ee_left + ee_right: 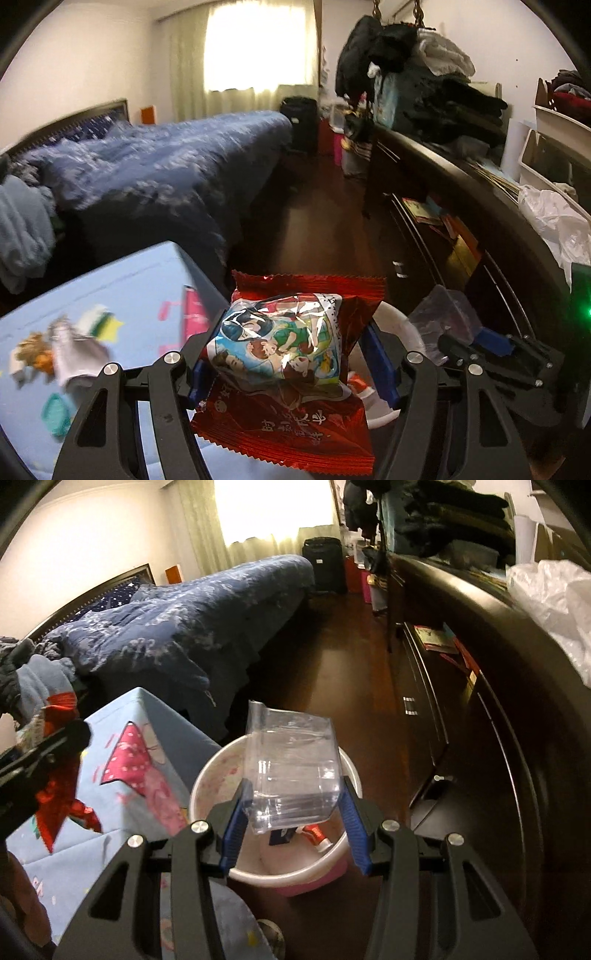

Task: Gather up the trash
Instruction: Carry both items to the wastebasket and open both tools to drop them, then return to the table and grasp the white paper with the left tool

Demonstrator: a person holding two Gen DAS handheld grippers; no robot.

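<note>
Overhead, crinkly foil snack packets [284,362], boxy clear plastic container [291,771], round bin [207,775].

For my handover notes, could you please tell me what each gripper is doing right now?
Left gripper: closed on two snack packets.
Right gripper: closed on a clear plastic container.

Blue patterned tabletop [110,288], scattered wrappers [74,343], bin [221,768] on floor [351,657]

Each view is taken from a gripper's wrist, aimed forward and downward along its fingers. The white bin [221,771] is seen close below in the right view, its rim [402,321] glimpsed in the left. The bed [166,166], the dark floor [351,657] and the dark cabinet [443,206] are shared by both.
</note>
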